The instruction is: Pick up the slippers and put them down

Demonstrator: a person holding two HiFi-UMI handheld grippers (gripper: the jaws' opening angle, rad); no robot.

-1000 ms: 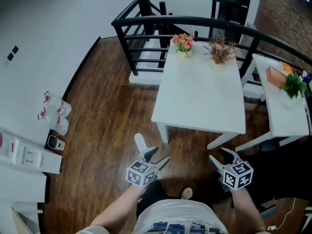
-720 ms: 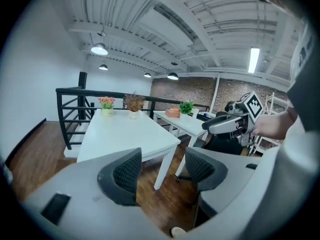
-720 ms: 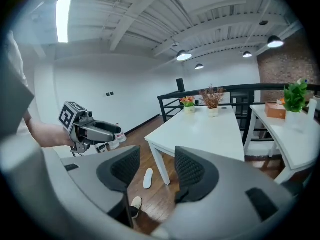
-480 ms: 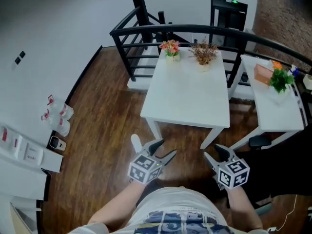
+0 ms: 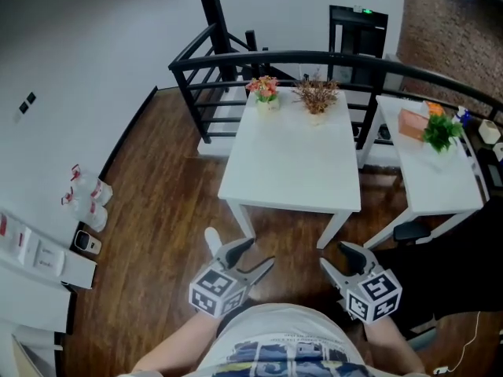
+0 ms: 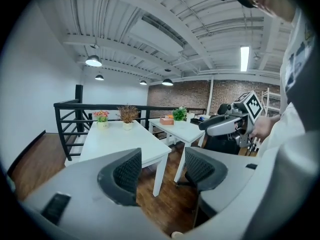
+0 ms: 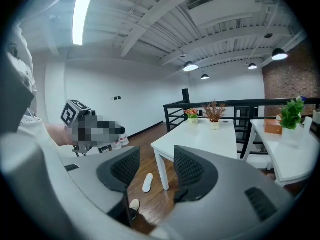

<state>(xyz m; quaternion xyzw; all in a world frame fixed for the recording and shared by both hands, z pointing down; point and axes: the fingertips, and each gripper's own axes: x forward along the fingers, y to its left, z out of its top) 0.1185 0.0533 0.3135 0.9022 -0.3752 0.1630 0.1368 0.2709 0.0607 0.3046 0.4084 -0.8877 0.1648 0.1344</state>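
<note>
Left tool point(image 5: 253, 256) and right tool point(image 5: 336, 256) gape wide, both empty; white slipper point(image 5: 211, 239) on floor point(image 5: 161, 203) just beyond left tool; judged pre-pick; next: lower left tool astride it.

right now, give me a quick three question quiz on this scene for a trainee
1. Multiple choice: where is the white slipper relative to the near white table? A on top of it; B on the wood floor by its leg; C in a basket under it.
2. True or false: the left gripper is shut on a slipper.
3. Fill in: ___ potted plants stand at the near table's far edge.
Key: 1 B. 2 false, its jaws stand apart with nothing between them. 3 two, the pink flowers and the dried brown plant.
</note>
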